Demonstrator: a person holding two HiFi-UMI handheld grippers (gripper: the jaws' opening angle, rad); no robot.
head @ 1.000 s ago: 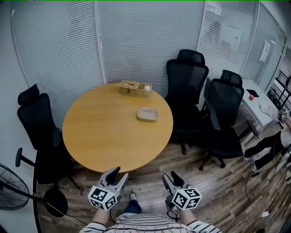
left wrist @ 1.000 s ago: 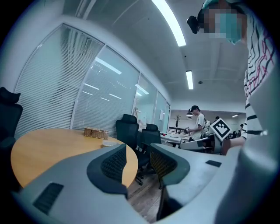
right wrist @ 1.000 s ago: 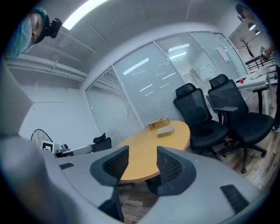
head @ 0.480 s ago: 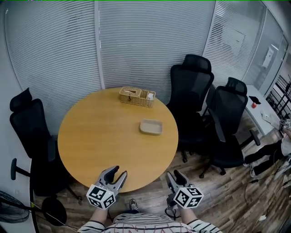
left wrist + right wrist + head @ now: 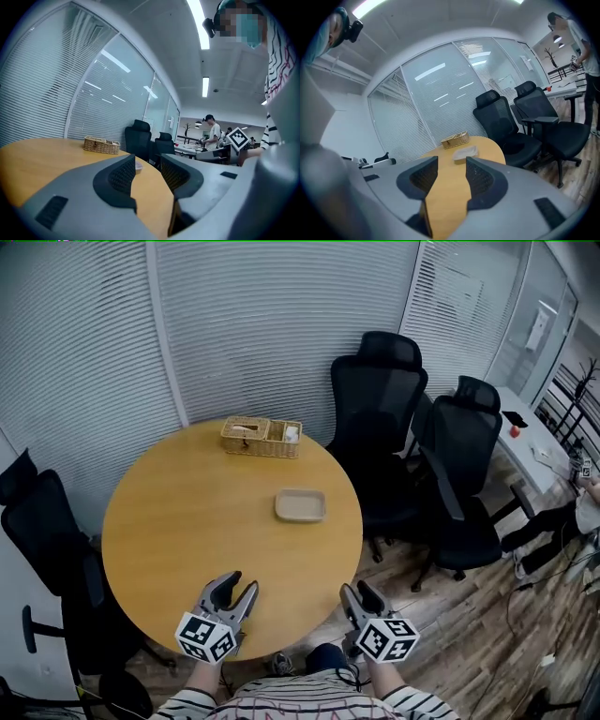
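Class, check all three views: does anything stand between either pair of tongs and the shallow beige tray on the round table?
Nothing visible does. Only bare tabletop lies between the open left tongs, the open right tongs and the tray. The wicker basket sits beyond it.

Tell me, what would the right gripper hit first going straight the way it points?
Likely the shallow beige tray on the round table: it lies straight past the open jaws of the right gripper, the wicker basket behind it. Height is unclear, so it might pass above.
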